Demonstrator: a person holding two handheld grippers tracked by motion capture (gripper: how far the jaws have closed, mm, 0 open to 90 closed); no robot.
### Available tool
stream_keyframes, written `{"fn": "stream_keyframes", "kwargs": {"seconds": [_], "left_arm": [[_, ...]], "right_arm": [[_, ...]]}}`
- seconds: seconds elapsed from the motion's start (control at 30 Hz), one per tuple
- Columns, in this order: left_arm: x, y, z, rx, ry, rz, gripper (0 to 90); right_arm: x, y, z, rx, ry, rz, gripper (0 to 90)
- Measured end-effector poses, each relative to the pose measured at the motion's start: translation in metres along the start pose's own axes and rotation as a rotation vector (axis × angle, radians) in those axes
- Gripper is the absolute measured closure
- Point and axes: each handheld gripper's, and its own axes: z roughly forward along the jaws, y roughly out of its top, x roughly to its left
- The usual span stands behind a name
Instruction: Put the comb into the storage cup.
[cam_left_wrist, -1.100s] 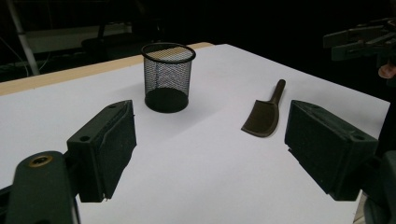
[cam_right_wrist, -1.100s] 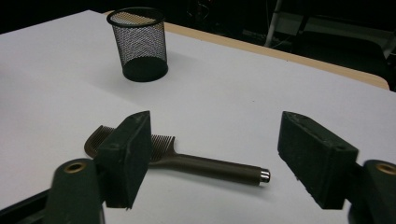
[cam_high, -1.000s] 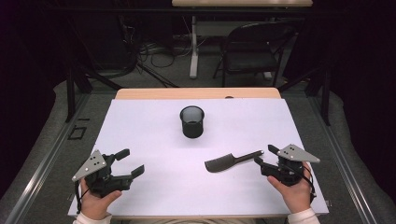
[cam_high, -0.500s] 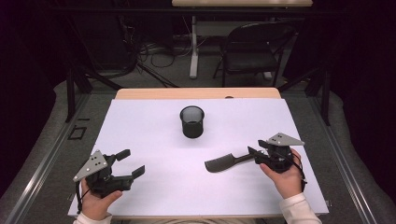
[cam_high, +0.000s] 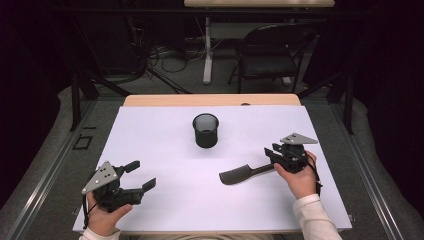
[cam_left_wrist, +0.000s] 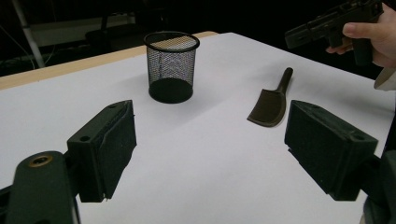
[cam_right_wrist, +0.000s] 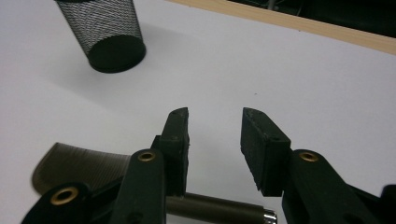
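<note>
The cup (cam_high: 205, 130) at 12 o'clock is black wire mesh, see-through in the wall, with a solid matt base. The comb (cam_high: 239, 175) at 3 o'clock looks like dark matt plastic, its handle ending in a shiny metal tip. The table (cam_high: 165, 150) is covered by a smooth, matt white sheet, with bare pale wood along the far edge. The right gripper (cam_right_wrist: 215, 140) has 2 matt black jaws with brass-coloured rivets

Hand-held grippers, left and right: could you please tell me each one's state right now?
Left hand-held gripper: open, empty.
Right hand-held gripper: open and just closing, over the comb handle, not gripping.
</note>
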Motion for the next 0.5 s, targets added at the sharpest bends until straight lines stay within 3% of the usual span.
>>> {"fn": "stream_keyframes", "kwargs": {"seconds": [0.3,0.43,0.5], "left_arm": [[0.001,-0.001,0.0,0.01,-0.002,-0.001,16.8],[0.001,-0.001,0.001,0.011,-0.002,-0.002,16.8],[0.001,-0.001,0.001,0.014,-0.002,-0.001,16.7]], "right_arm": [[-0.003,-0.005,0.014,0.008,-0.03,0.016,67.3],[-0.004,-0.008,0.017,0.027,-0.038,0.011,73.2],[-0.007,-0.012,0.02,0.042,-0.039,0.022,81.1]]}}
